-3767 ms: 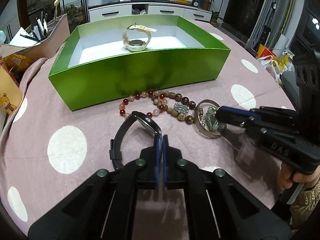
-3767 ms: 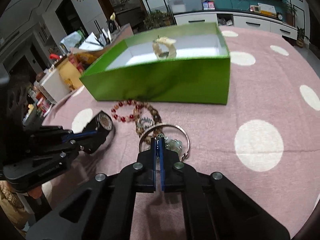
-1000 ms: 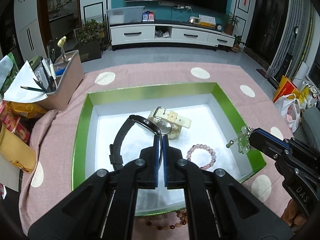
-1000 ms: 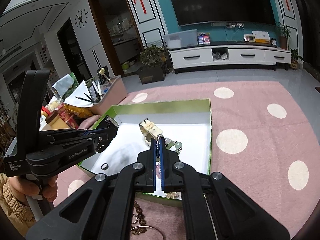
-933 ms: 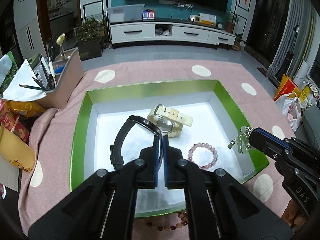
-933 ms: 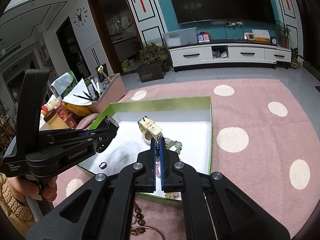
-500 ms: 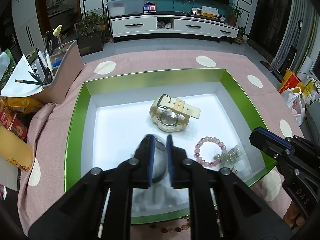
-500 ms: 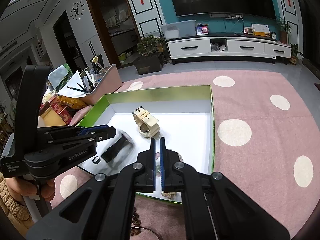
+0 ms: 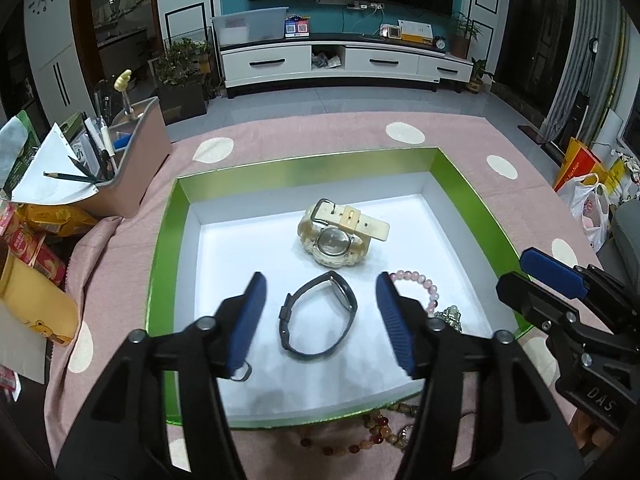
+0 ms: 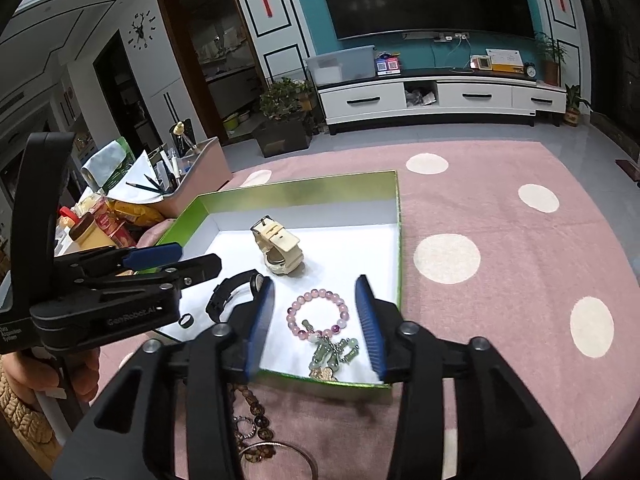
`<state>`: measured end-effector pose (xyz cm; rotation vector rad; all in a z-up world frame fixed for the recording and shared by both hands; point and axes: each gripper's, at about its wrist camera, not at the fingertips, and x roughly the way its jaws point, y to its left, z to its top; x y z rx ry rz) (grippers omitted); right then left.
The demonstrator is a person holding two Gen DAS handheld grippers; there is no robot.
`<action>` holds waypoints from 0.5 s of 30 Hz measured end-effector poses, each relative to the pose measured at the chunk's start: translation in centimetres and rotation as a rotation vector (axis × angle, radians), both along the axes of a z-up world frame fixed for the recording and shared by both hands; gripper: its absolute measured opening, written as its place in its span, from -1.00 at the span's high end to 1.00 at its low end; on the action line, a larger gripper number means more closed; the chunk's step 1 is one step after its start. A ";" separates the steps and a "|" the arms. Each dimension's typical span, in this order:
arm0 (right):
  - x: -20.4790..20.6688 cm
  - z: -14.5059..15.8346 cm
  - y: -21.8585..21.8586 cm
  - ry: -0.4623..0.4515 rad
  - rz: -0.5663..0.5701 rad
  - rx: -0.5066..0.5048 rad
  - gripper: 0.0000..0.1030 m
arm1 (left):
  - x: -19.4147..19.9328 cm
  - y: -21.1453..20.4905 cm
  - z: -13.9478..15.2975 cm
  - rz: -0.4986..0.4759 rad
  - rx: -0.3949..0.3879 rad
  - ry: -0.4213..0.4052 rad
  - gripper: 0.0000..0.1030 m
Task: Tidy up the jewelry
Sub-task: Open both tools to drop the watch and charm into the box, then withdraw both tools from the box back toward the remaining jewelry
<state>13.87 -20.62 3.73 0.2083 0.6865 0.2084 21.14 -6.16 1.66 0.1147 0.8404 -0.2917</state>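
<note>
A green box (image 9: 162,236) (image 10: 288,190) with a white floor holds a cream watch (image 9: 340,232) (image 10: 278,250), a black watch (image 9: 320,320) (image 10: 232,290), a pink bead bracelet (image 9: 420,280) (image 10: 318,312) and a jade-green charm piece (image 10: 334,354) (image 9: 450,316). My left gripper (image 9: 320,320) (image 10: 176,258) is open and empty above the black watch. My right gripper (image 10: 316,324) (image 9: 536,280) is open and empty above the bracelet and charm. A small dark ring (image 10: 185,321) (image 9: 240,374) lies near the box's front left corner.
Bead strings (image 9: 360,436) (image 10: 252,408) and a metal bangle (image 10: 280,454) lie on the pink dotted tablecloth (image 10: 500,280) in front of the box. A pink pen holder (image 9: 128,164) (image 10: 196,168) and snack packs (image 9: 36,240) stand to the left.
Both grippers carried items over the box, then opened. The black watch dropped from the left gripper and the jade charm piece from the right; both now lie on the box floor.
</note>
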 end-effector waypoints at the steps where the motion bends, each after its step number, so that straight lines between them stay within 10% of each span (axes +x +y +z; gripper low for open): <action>1: -0.2 0.0 -0.1 0.000 -0.004 -0.002 0.06 | -0.1 0.1 0.1 0.000 -0.001 -0.002 -0.22; 15: -4.6 1.8 -1.2 -0.026 -0.070 -0.028 -0.55 | -3.6 2.4 2.3 0.030 -0.052 -0.027 -0.74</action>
